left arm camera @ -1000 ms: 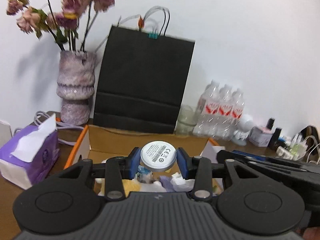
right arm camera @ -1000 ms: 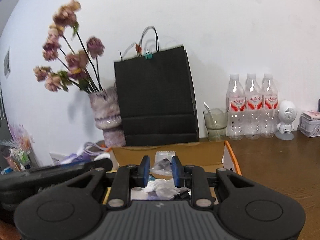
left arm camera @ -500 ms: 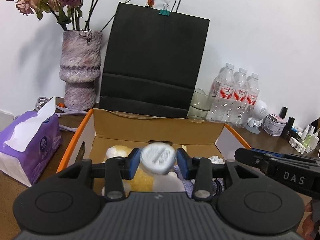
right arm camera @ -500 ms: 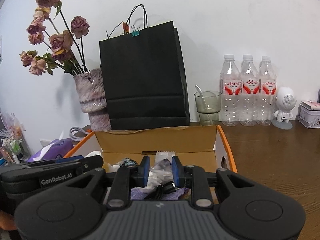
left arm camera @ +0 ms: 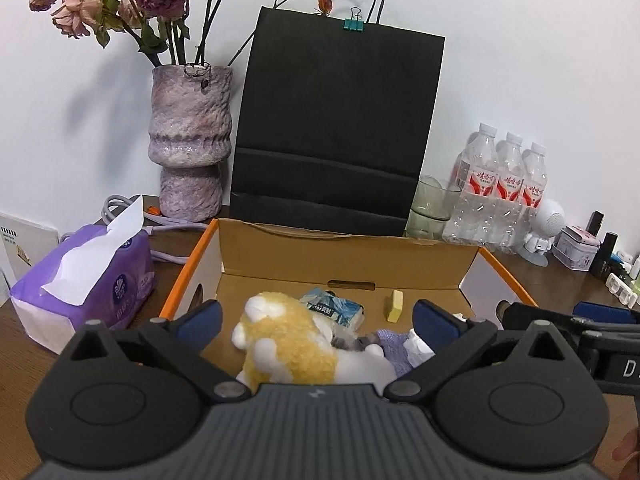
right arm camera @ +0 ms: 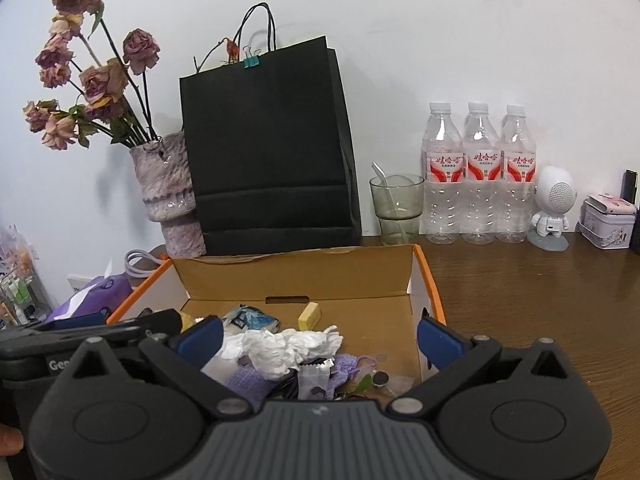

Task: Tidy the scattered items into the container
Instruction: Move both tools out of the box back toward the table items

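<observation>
Left gripper (left arm camera: 316, 318), a second ago clamped on a round white disc held above the cardboard box (left arm camera: 344, 256), now spread wide with nothing between the jaws, the disc gone from sight and the yellow-and-white plush toy (left arm camera: 288, 344) showing in the gap. Right gripper (right arm camera: 320, 334), a second ago closed on a small clear packet, likewise spread wide and empty, a clear packet (right arm camera: 314, 378) now lying among the crumpled tissue (right arm camera: 288, 346) in the box. Both views now lower, looking further down into the box.
</observation>
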Action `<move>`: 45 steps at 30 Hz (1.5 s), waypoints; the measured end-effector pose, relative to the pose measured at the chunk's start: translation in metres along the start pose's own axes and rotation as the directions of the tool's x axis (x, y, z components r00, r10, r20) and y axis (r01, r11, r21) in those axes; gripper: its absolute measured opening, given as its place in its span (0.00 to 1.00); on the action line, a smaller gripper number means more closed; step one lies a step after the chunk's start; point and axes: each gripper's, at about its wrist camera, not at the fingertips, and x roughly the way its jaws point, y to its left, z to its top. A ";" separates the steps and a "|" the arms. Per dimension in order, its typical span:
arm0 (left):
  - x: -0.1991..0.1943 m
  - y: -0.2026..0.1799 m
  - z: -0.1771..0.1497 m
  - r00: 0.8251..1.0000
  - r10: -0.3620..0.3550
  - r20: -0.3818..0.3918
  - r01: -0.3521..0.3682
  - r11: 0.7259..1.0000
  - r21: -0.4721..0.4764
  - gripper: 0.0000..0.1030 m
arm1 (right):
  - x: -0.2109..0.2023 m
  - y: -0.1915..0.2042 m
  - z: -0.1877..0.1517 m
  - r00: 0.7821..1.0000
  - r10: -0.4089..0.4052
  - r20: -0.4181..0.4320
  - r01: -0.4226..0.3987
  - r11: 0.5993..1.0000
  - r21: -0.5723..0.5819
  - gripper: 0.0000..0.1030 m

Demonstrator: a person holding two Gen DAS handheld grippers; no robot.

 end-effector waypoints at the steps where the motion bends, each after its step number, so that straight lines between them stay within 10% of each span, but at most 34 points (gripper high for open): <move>1: 0.000 0.000 0.000 1.000 0.000 0.000 0.000 1.000 0.001 1.00 | 0.000 0.000 0.000 1.000 0.000 0.001 0.000 1.000 -0.001 1.00; 45: -0.065 0.008 -0.040 1.000 -0.026 -0.008 0.027 0.996 0.085 1.00 | -0.067 -0.011 -0.040 0.998 -0.046 -0.041 0.040 0.992 -0.120 1.00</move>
